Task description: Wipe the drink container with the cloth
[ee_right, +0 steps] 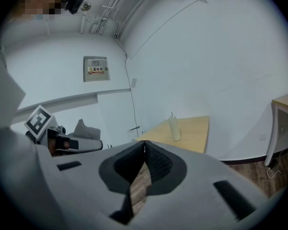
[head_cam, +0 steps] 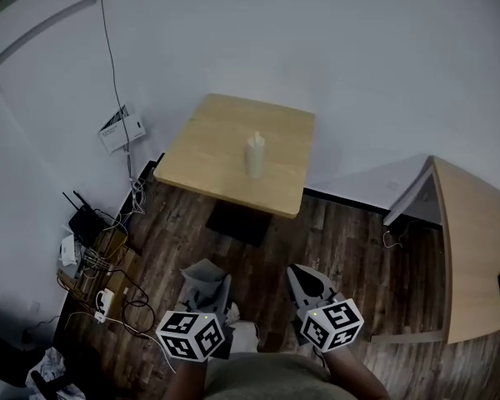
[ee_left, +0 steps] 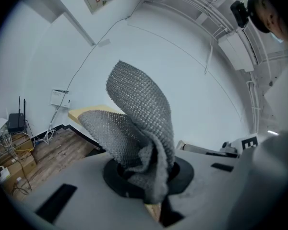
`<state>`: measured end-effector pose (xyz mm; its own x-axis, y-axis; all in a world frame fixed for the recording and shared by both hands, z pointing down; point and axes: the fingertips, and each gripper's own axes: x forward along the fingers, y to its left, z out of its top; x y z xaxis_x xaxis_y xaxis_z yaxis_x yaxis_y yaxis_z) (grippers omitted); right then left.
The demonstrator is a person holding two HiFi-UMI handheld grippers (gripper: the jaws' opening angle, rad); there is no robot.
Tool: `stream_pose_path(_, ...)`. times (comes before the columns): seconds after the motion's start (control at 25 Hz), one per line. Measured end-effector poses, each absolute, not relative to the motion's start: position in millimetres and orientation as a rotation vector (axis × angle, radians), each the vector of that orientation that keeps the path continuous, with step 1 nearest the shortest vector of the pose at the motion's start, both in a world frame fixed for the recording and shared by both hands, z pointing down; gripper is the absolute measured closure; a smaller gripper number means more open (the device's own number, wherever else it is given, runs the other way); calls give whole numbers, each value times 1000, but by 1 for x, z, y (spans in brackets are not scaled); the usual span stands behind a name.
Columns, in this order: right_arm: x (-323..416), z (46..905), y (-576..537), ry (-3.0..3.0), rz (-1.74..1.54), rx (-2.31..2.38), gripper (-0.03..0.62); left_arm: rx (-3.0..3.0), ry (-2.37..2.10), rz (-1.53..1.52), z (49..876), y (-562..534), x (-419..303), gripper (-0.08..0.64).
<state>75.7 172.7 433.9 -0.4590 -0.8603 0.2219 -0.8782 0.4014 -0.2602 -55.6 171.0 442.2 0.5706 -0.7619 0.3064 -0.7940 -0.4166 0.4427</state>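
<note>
A pale drink container (head_cam: 255,154) stands upright near the middle of a small wooden table (head_cam: 208,152); the right gripper view shows the container (ee_right: 173,127) ahead on that table (ee_right: 194,133). My left gripper (head_cam: 207,283) is shut on a grey knitted cloth (ee_left: 141,123), which sticks up from its jaws; from the head view the cloth (head_cam: 205,273) is at its tip. My right gripper (head_cam: 304,277) is shut with nothing in it, its fingertips meeting at a point (ee_right: 143,143). Both grippers are over the floor, well short of the table.
Cables, a router (head_cam: 85,221) and boxes clutter the floor at the left by the wall. A second wooden table (head_cam: 477,248) stands at the right. Dark plank floor (head_cam: 350,248) lies between me and the small table. White walls close the far side.
</note>
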Motion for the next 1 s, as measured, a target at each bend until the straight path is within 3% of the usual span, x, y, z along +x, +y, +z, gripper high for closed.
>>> stream_pose_path(1.0,17,427,-6,-2503,522,1747,592,2329,-1074,152,451,-19,-103,541)
